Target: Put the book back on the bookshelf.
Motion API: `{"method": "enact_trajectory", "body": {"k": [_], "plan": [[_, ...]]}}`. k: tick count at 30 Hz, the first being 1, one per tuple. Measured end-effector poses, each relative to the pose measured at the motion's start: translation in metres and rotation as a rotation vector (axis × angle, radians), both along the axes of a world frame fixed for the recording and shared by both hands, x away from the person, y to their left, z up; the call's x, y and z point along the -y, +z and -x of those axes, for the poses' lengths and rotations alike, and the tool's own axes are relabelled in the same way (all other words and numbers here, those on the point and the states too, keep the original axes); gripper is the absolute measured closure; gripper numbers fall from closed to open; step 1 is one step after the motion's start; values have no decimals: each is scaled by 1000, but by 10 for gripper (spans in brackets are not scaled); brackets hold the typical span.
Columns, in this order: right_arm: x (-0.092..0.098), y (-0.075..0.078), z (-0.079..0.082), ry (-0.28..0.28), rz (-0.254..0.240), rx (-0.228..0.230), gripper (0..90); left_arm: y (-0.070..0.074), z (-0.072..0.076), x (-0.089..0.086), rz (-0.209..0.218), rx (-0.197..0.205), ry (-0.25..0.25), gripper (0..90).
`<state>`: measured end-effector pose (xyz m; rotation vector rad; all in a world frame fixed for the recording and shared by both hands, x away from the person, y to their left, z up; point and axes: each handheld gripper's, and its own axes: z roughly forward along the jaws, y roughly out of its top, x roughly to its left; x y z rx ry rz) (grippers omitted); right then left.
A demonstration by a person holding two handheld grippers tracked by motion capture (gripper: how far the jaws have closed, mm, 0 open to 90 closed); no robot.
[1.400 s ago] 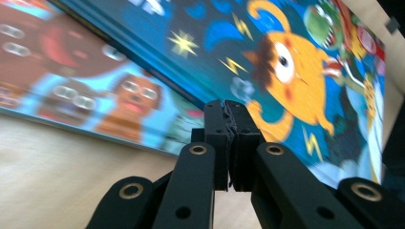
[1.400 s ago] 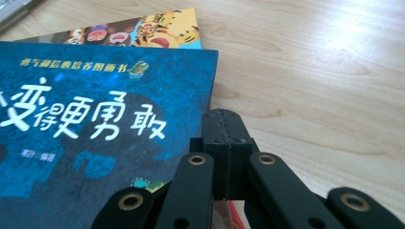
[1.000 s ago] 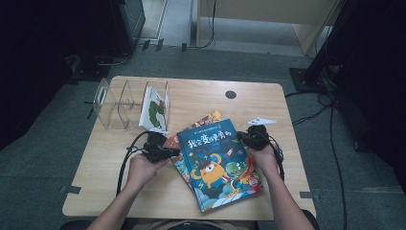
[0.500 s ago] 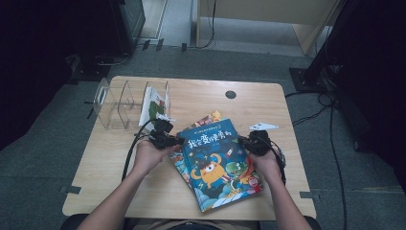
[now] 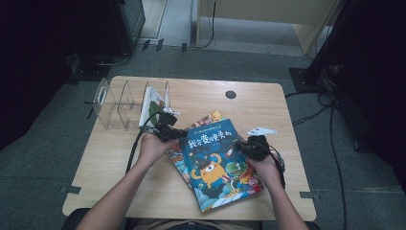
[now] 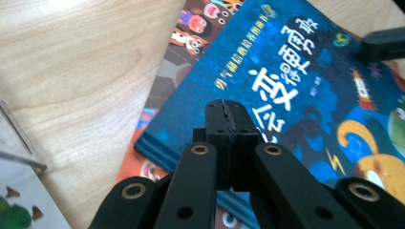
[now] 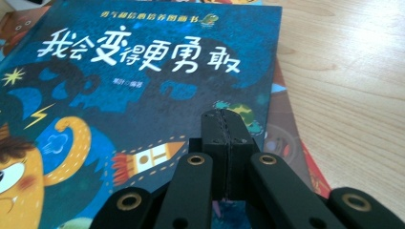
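Currently, blue book (image 5: 218, 165): lies flat on top of an orange book (image 5: 179, 160), near the table's (image 5: 110, 172) front edge, between both hands.
Left gripper (image 6: 228, 117): jaws pressed together, empty, over the blue book's upper left corner.
Right gripper (image 7: 226, 126): jaws pressed together, empty, over the cover's right edge.
Clear rack (image 5: 119, 103): back left, holding one upright book (image 5: 152, 106).

Two books lie stacked at the middle of the desk (image 5: 119, 191), the top book (image 5: 218, 165) askew on the lower book (image 5: 178, 160). A rack (image 5: 119, 103) stands at the far left corner, with a third book (image 5: 154, 103) upright inside it. The left gripper (image 5: 178, 134) sits at the stack's left edge, the right gripper (image 5: 239, 146) at its right.
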<state>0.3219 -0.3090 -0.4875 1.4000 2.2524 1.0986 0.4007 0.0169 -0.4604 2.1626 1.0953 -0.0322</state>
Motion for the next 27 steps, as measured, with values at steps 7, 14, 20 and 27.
{"method": "enact_trajectory", "body": {"k": [7, 14, 20, 27], "plan": [[-1, 0, 8, 4, -3, -2, 896, 0, -6, 10, -25, 13, -15, 900], [0, -1, 15, 6, -2, 3, 896, -1, -12, 17, -33, 28, -13, 894], [1, -1, 20, 7, 0, 3, 896, -4, -17, 18, -38, 47, 3, 887], [2, -1, 23, 5, 2, 2, 896, -9, -21, 17, -69, 79, 29, 891]]}}
